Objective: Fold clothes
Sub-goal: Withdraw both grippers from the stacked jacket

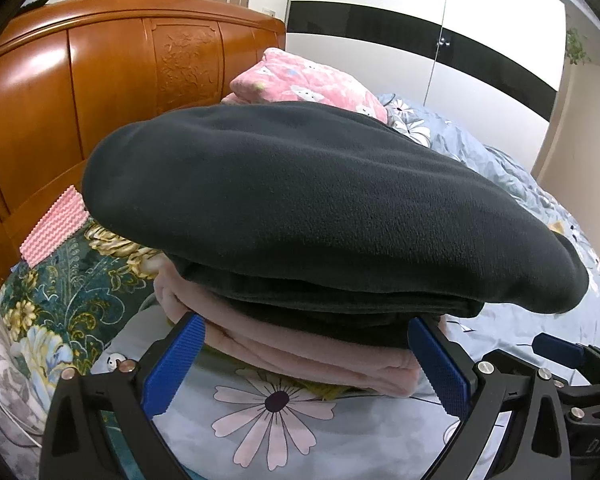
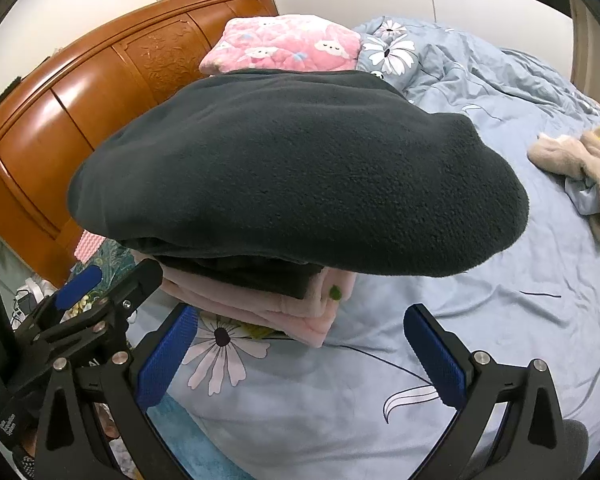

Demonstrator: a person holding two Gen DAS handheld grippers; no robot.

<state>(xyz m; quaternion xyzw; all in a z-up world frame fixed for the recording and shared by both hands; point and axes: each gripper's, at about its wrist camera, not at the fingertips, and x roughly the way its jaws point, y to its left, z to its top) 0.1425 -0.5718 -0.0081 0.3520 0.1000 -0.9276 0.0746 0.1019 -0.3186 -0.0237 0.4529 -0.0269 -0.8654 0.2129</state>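
Note:
A folded black fleece garment [image 1: 320, 204] [image 2: 300, 172] lies on top of a folded pale pink garment [image 1: 300, 354] [image 2: 276, 308], stacked on the blue flowered bedsheet [image 1: 268, 412] [image 2: 440, 300]. My left gripper [image 1: 306, 334] is open, its blue fingertips [image 1: 192, 336] reaching the near edge of the pink garment with nothing held. My right gripper [image 2: 300, 322] is also open, just in front of the stack's right corner, over the sheet. The left gripper [image 2: 80, 284] shows at the left of the right wrist view. A loose beige garment [image 2: 580, 168] lies crumpled far right.
A carved wooden headboard [image 1: 100, 92] [image 2: 100, 88] stands behind the stack. A pink cartoon blanket [image 1: 304, 80] [image 2: 284, 44] and a flowered quilt [image 2: 392, 48] lie folded at the back. A dark green floral pillow [image 1: 72, 280] sits to the left. White wardrobe doors [image 1: 440, 40] stand beyond.

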